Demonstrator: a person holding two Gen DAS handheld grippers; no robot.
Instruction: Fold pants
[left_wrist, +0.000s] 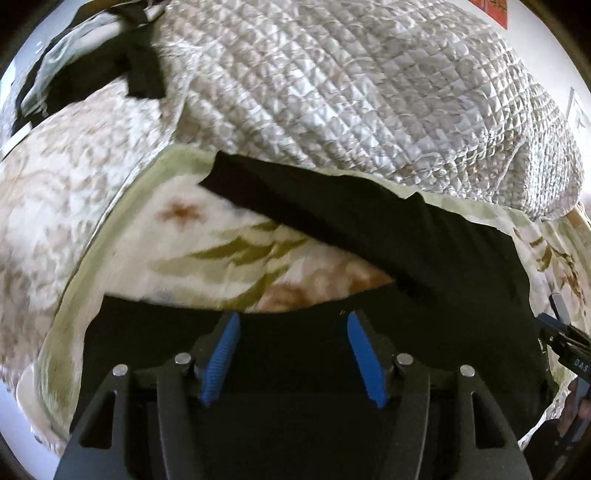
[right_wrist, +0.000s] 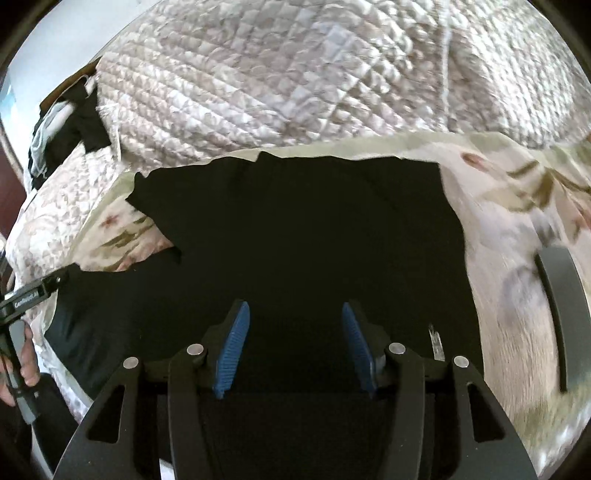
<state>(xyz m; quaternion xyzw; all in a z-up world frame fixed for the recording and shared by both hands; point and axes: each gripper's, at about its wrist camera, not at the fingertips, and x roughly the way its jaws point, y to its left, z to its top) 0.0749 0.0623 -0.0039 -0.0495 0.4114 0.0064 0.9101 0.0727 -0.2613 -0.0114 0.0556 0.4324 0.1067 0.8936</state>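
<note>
Black pants (left_wrist: 369, 221) lie spread on a floral blanket (left_wrist: 221, 240), one leg reaching to the upper left. My left gripper (left_wrist: 293, 317) hovers over the near part of the pants, jaws open, nothing pinched between the blue pads (left_wrist: 221, 354). In the right wrist view the pants (right_wrist: 295, 221) fill the middle as a broad dark sheet. My right gripper (right_wrist: 294, 308) stands open above them, its blue pads (right_wrist: 232, 350) apart and bare. The right gripper (left_wrist: 565, 339) also shows at the right edge of the left view, and the left gripper (right_wrist: 26, 295) at the left edge of the right view.
A quilted pale bedcover (left_wrist: 332, 92) is bunched behind the blanket. Dark clothing (left_wrist: 92, 74) lies at the far upper left. A hand (right_wrist: 29, 362) holds the left gripper's handle. A grey curved object (right_wrist: 561, 314) rests on the blanket at right.
</note>
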